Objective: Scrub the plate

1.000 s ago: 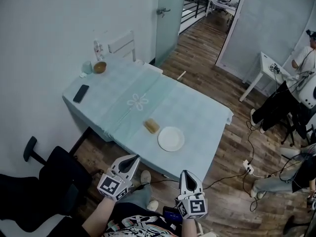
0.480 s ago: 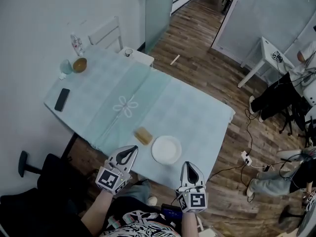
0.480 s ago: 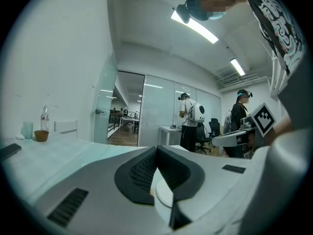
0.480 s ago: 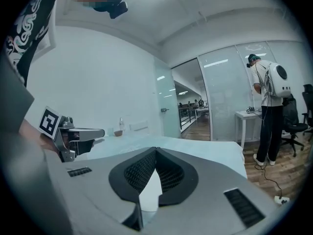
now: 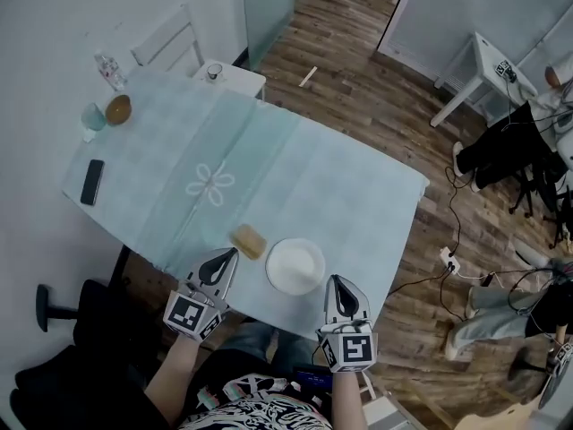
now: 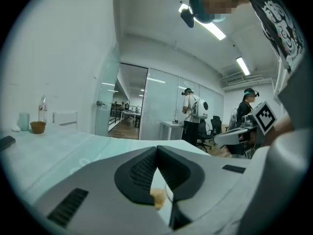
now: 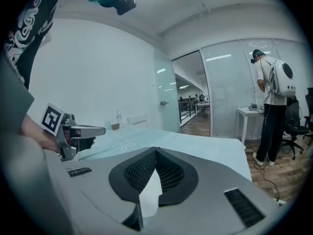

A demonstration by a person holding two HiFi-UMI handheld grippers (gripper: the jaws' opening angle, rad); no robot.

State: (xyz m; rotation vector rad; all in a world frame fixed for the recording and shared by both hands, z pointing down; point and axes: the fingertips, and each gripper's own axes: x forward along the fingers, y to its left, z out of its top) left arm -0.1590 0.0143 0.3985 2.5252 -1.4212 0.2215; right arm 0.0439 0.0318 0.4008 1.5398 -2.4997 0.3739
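White plate (image 5: 295, 266), tan sponge (image 5: 248, 240), pale green tablecloth (image 5: 345, 195) with a flower motif.

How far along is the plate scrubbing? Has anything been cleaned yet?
Nothing looks done yet. The plate lies untouched on the table, the sponge beside it. In hand: nothing; the left gripper and right gripper are both shut and empty near the table's edge. Left: pick up the sponge, steady the plate, scrub.

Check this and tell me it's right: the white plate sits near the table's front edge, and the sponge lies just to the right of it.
Not quite. The sponge lies just to the left of the white plate, not the right, as the head view shows. The rest holds: the plate sits near the front edge of the table.
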